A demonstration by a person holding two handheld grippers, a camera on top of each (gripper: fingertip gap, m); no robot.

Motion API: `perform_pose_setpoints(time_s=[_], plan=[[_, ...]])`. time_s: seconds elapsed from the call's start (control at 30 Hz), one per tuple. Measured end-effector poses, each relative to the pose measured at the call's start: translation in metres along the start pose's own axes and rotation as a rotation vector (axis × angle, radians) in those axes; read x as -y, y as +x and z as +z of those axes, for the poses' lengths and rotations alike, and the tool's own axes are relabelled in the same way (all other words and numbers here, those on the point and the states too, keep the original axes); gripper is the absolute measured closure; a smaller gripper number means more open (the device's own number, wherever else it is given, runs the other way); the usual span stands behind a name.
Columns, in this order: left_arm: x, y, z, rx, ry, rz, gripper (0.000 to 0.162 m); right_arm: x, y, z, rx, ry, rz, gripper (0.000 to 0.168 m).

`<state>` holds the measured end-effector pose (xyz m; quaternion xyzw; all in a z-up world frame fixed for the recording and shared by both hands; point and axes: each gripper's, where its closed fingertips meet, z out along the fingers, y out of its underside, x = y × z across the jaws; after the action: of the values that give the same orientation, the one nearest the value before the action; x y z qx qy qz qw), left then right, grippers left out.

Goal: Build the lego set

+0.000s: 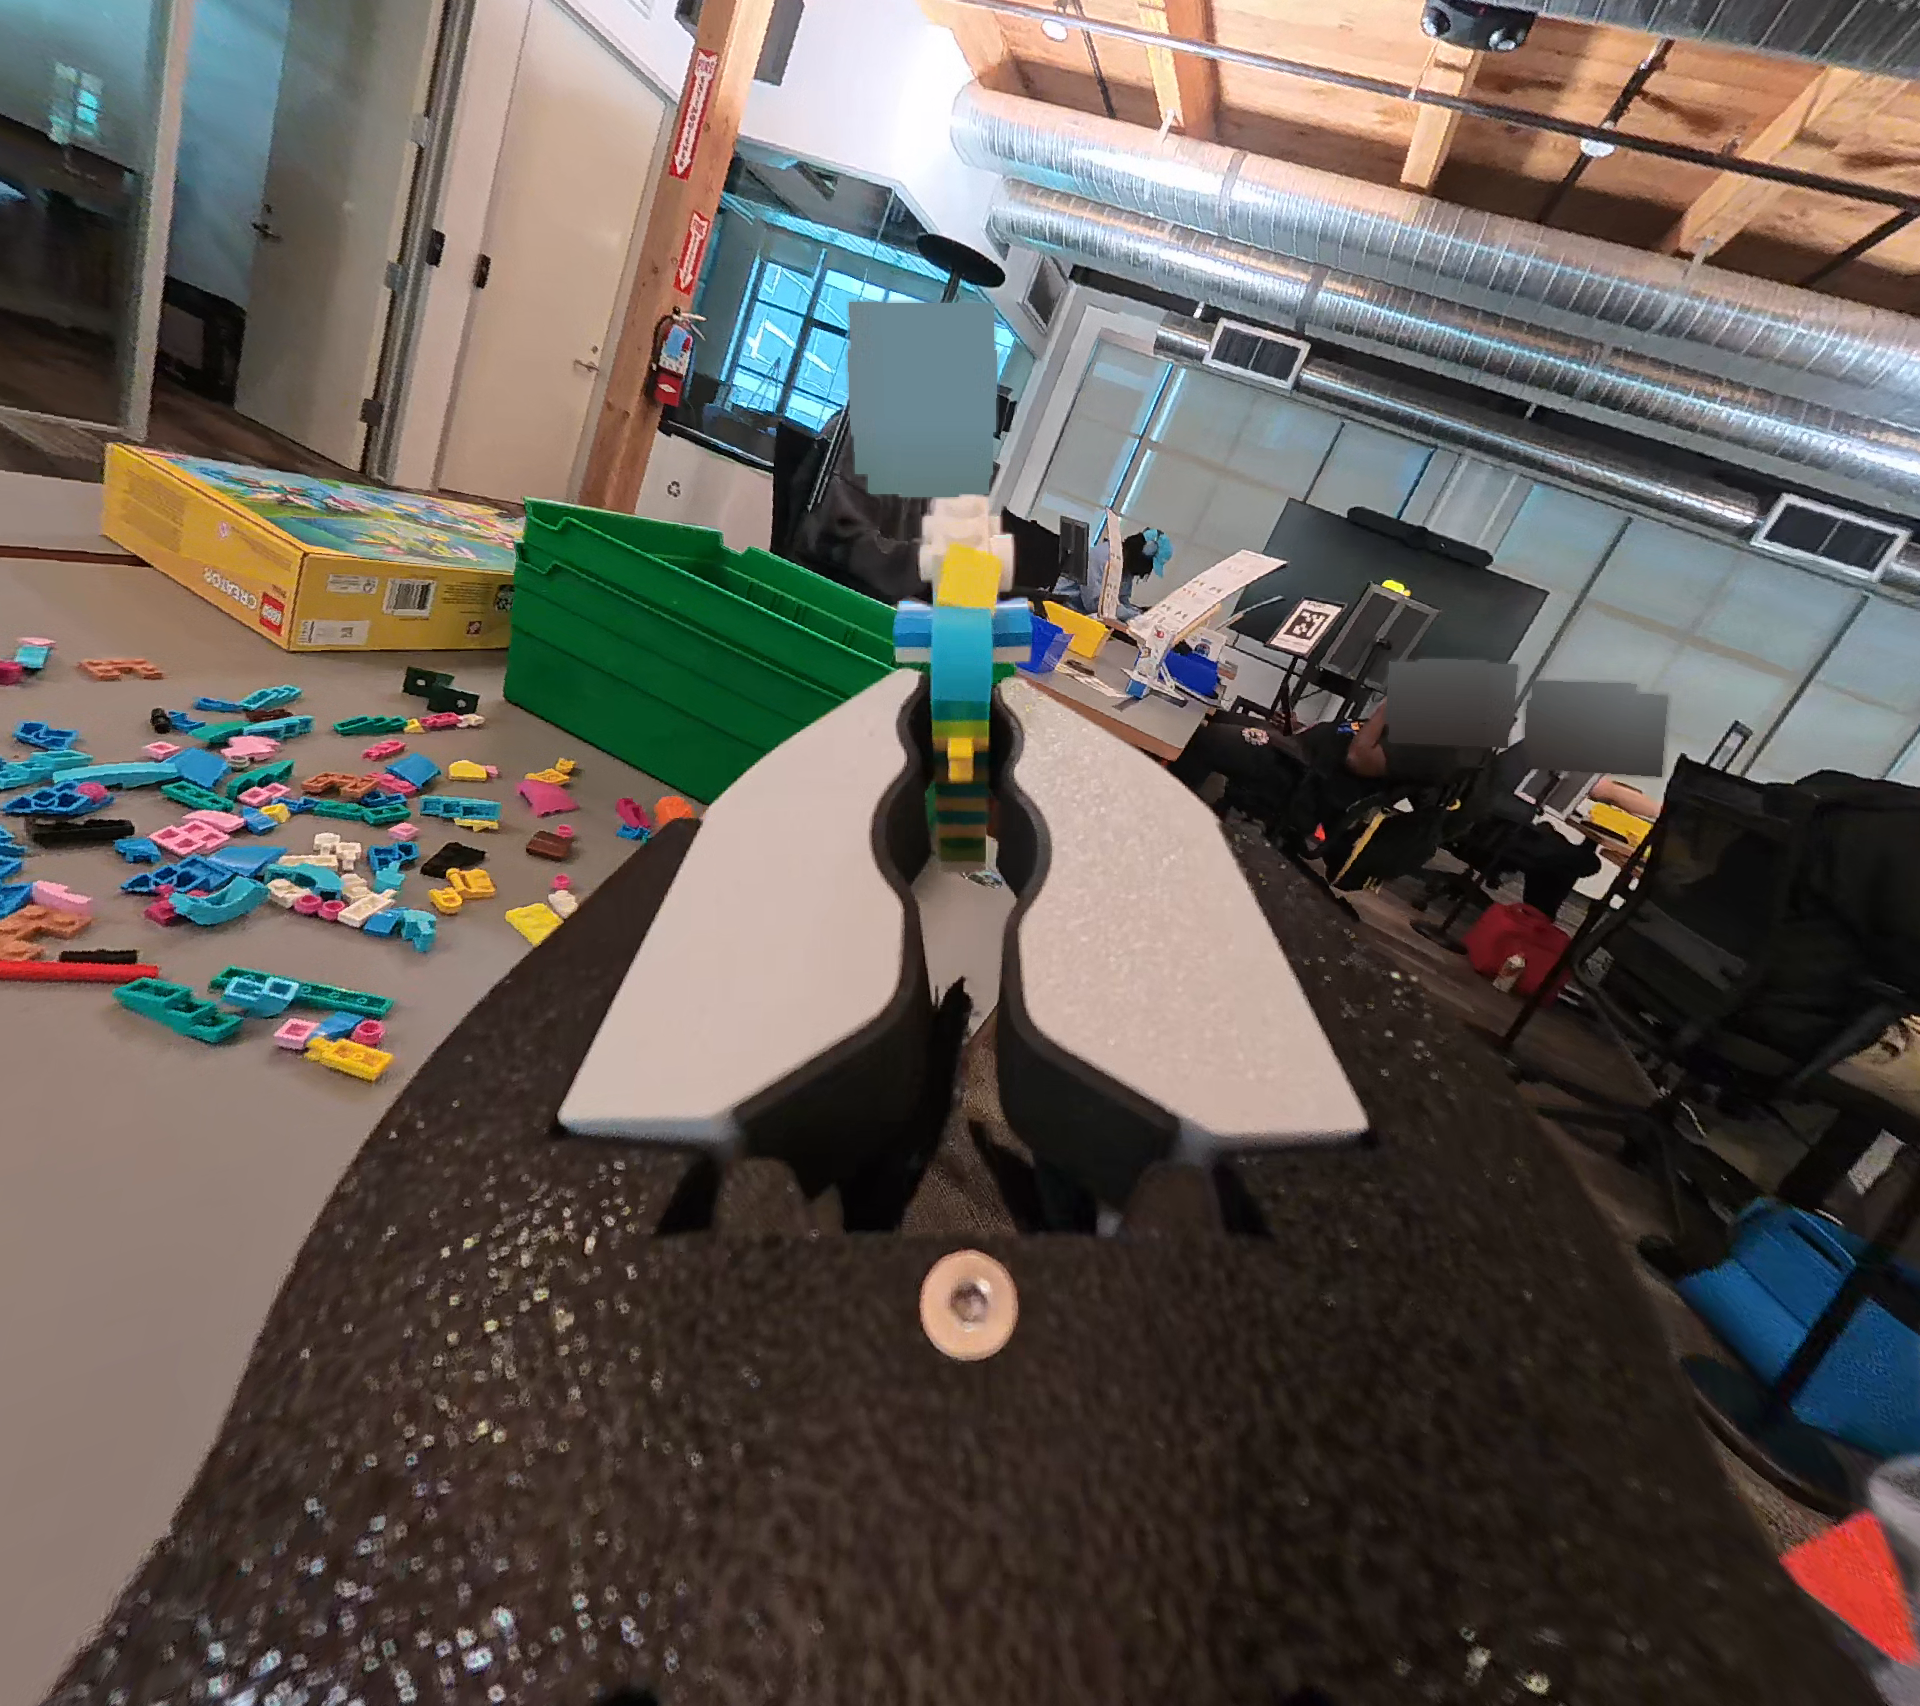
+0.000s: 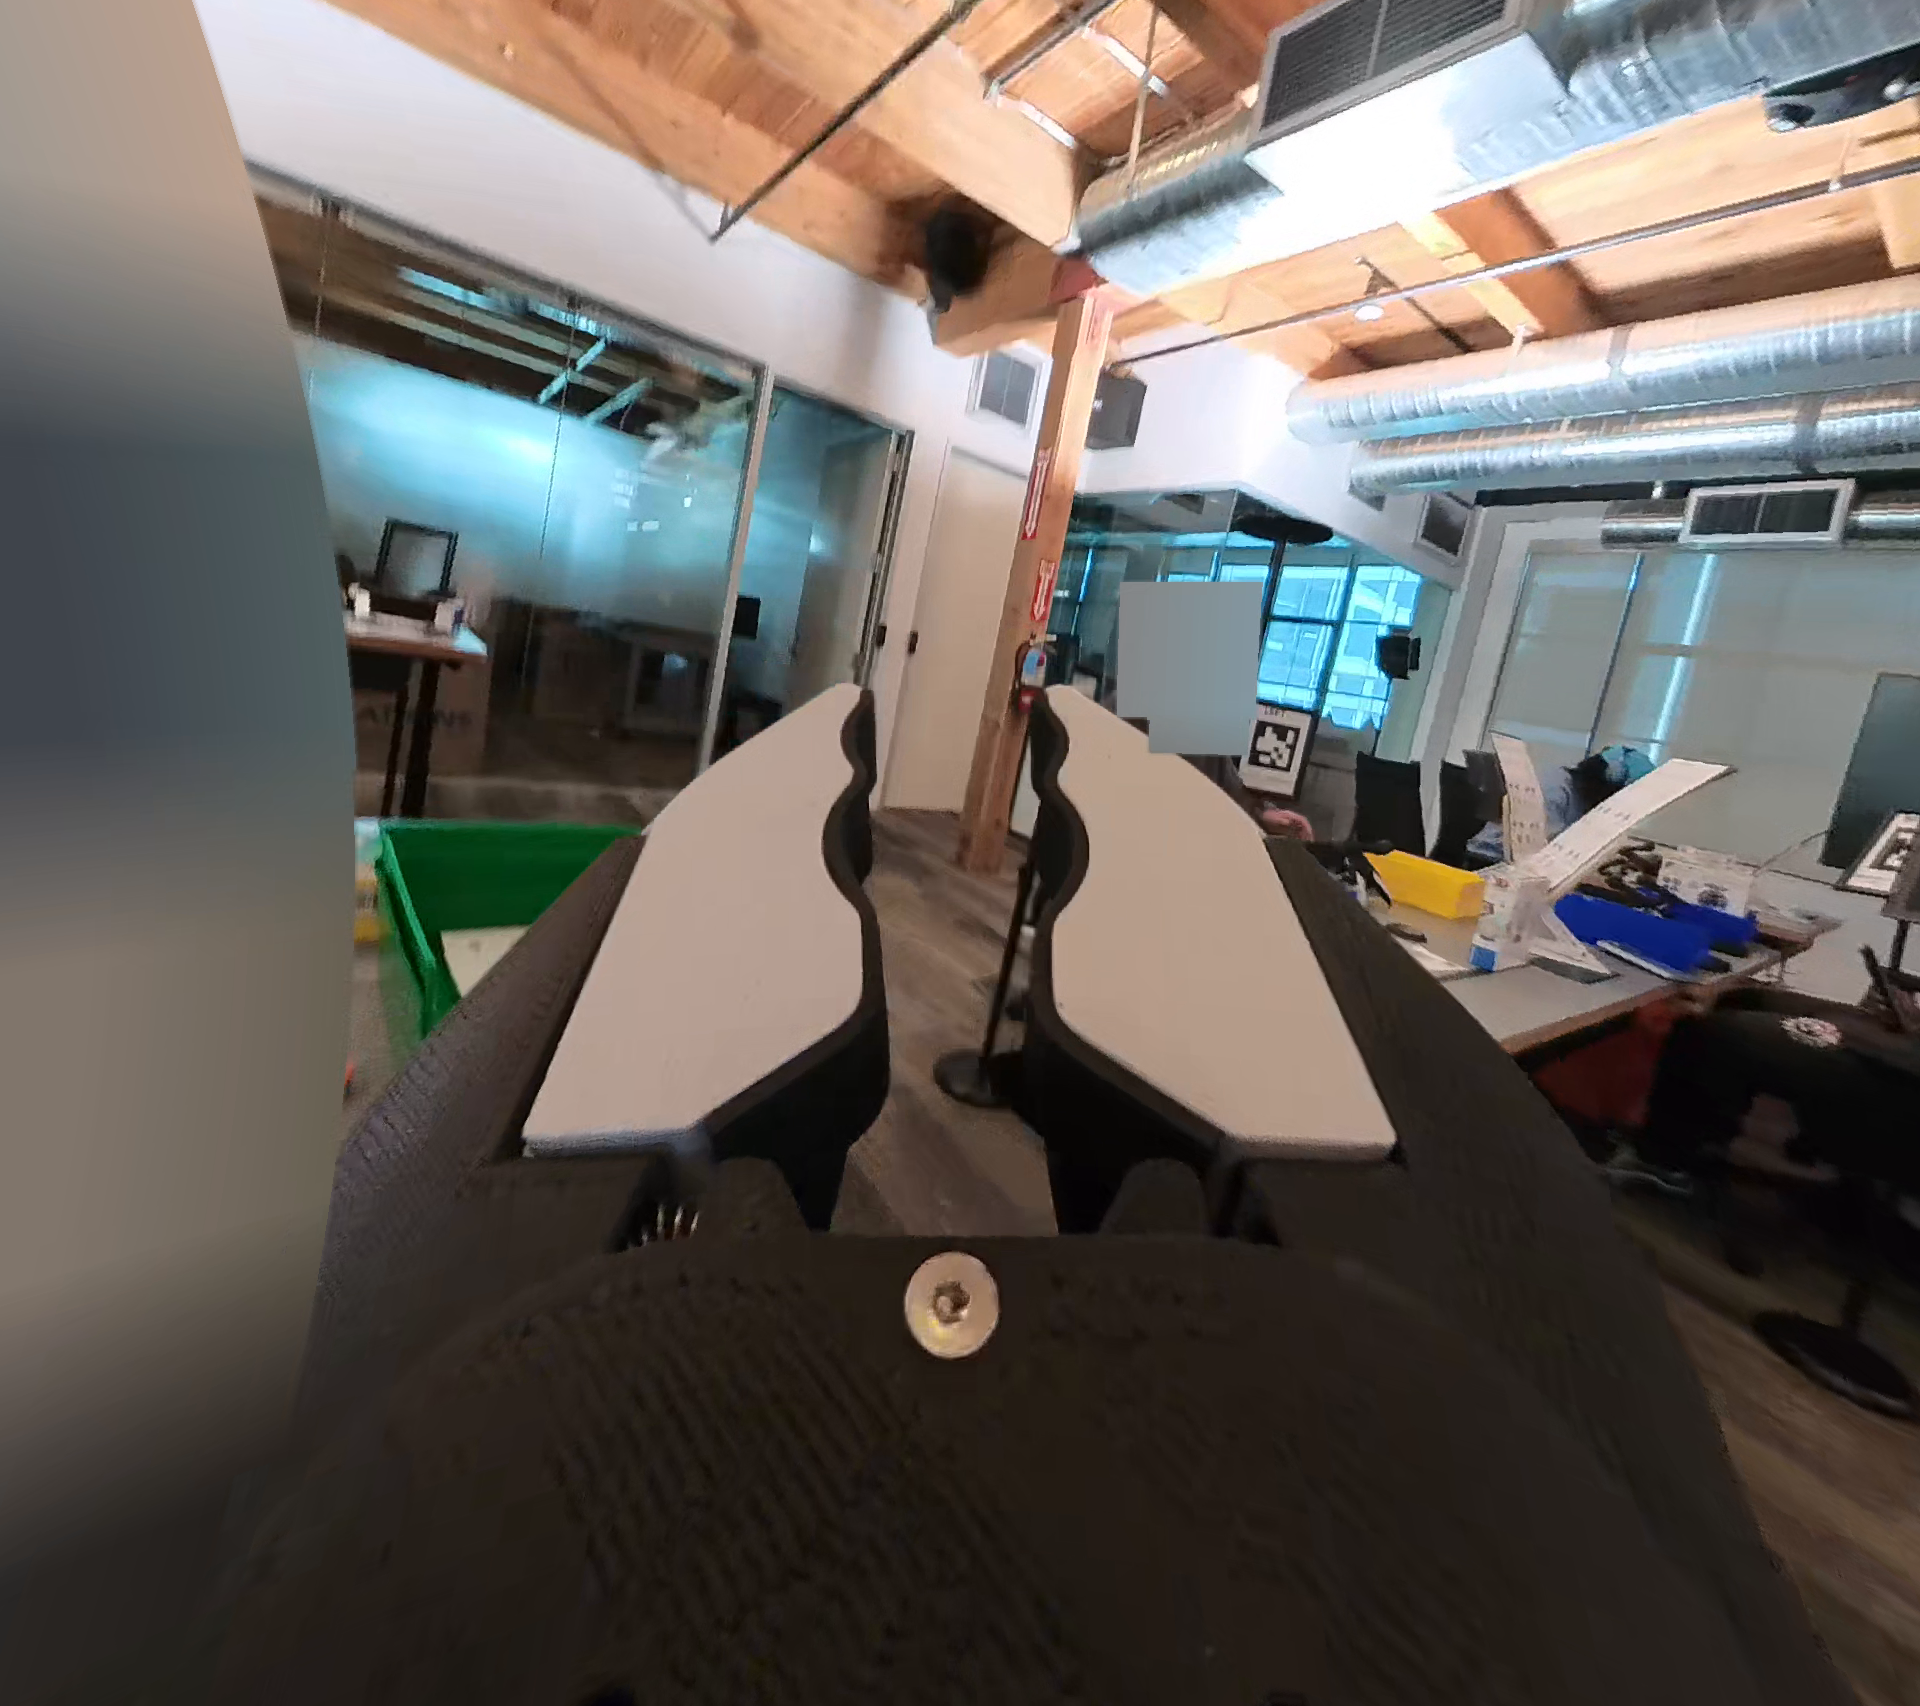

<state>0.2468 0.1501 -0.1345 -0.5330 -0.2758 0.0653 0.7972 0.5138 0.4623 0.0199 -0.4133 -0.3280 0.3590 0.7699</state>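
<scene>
My left gripper (image 1: 961, 700) is shut on a small lego build (image 1: 961, 617): a stack of green, yellow and light blue plates with a yellow and white top. The build stands upright out past the fingertips, held above the grey table (image 1: 208, 1241). Many loose lego pieces (image 1: 260, 825) in blue, teal, pink, yellow and white lie scattered on the table at the left. My right gripper (image 2: 951, 700) is open and empty, raised and pointing out into the room, with no lego between its fingers.
A stack of green bins (image 1: 675, 628) stands behind the loose pieces; it also shows in the right wrist view (image 2: 416, 887). The yellow lego box (image 1: 312, 555) lies at the far left. People sit at desks at the right (image 1: 1455, 783). A blurred pale shape (image 2: 135, 721) fills the right wrist view's left edge. The tips of one gripper are about 45 cm away from the tips of the other.
</scene>
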Motion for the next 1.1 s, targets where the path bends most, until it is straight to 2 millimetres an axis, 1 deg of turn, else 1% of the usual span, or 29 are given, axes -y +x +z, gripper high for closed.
perform_pose_setpoints(time_s=[0.13, 0.23, 0.33, 0.43, 0.5, 0.57, 0.63, 0.7, 0.73, 0.77, 0.8, 0.83, 0.87, 0.93, 1.0, 1.07, 1.1], plan=[[0.001, 0.005, 0.006, 0.027, 0.036, 0.01, 0.154, -0.015, 0.019, -0.009, 0.006, -0.084, -0.073, 0.14], [0.003, 0.011, 0.014, 0.039, 0.051, 0.015, 0.154, -0.022, 0.03, -0.01, 0.016, -0.087, -0.068, 0.14], [0.0, 0.026, 0.026, 0.019, 0.048, 0.054, 0.154, -0.032, 0.034, -0.004, 0.031, -0.07, -0.013, 0.139], [-0.007, 0.043, 0.048, -0.024, 0.033, 0.116, 0.154, -0.054, 0.035, 0.009, 0.027, -0.079, 0.048, 0.137], [-0.015, 0.056, 0.069, -0.072, 0.025, 0.166, 0.154, -0.074, 0.036, 0.015, -0.011, -0.092, 0.059, 0.135], [-0.025, 0.066, 0.094, -0.127, 0.018, 0.219, 0.154, -0.101, 0.037, 0.014, -0.066, -0.11, 0.034, 0.134], [-0.033, 0.072, 0.12, -0.175, 0.032, 0.256, 0.154, -0.138, 0.031, 0.009, -0.107, -0.148, 0.028, 0.135], [-0.04, 0.076, 0.145, -0.223, 0.065, 0.275, 0.154, -0.178, 0.018, 0.007, -0.107, -0.194, 0.058, 0.136], [-0.043, 0.077, 0.158, -0.239, 0.074, 0.281, 0.154, -0.194, 0.011, 0.009, -0.102, -0.213, 0.066, 0.136], [-0.045, 0.077, 0.17, -0.251, 0.083, 0.299, 0.154, -0.206, 0.003, 0.016, -0.098, -0.224, 0.072, 0.136], [-0.046, 0.076, 0.182, -0.259, 0.094, 0.32, 0.154, -0.213, -0.004, 0.026, -0.088, -0.221, 0.078, 0.137], [-0.044, 0.075, 0.194, -0.262, 0.105, 0.336, 0.154, -0.215, -0.01, 0.041, -0.081, -0.204, 0.083, 0.137], [-0.04, 0.072, 0.206, -0.261, 0.113, 0.342, 0.154, -0.212, -0.013, 0.058, -0.078, -0.177, 0.094, 0.138], [-0.025, 0.068, 0.229, -0.253, 0.122, 0.324, 0.154, -0.2, -0.02, 0.097, -0.048, -0.116, 0.149, 0.141], [-0.003, 0.064, 0.251, -0.222, 0.113, 0.321, 0.154, -0.184, -0.024, 0.133, -0.003, -0.09, 0.207, 0.141], [0.026, 0.066, 0.272, -0.196, 0.111, 0.336, 0.154, -0.165, -0.018, 0.165, 0.024, -0.091, 0.227, 0.143], [0.043, 0.068, 0.282, -0.179, 0.107, 0.347, 0.154, -0.153, -0.012, 0.179, 0.039, -0.095, 0.22, 0.143]])
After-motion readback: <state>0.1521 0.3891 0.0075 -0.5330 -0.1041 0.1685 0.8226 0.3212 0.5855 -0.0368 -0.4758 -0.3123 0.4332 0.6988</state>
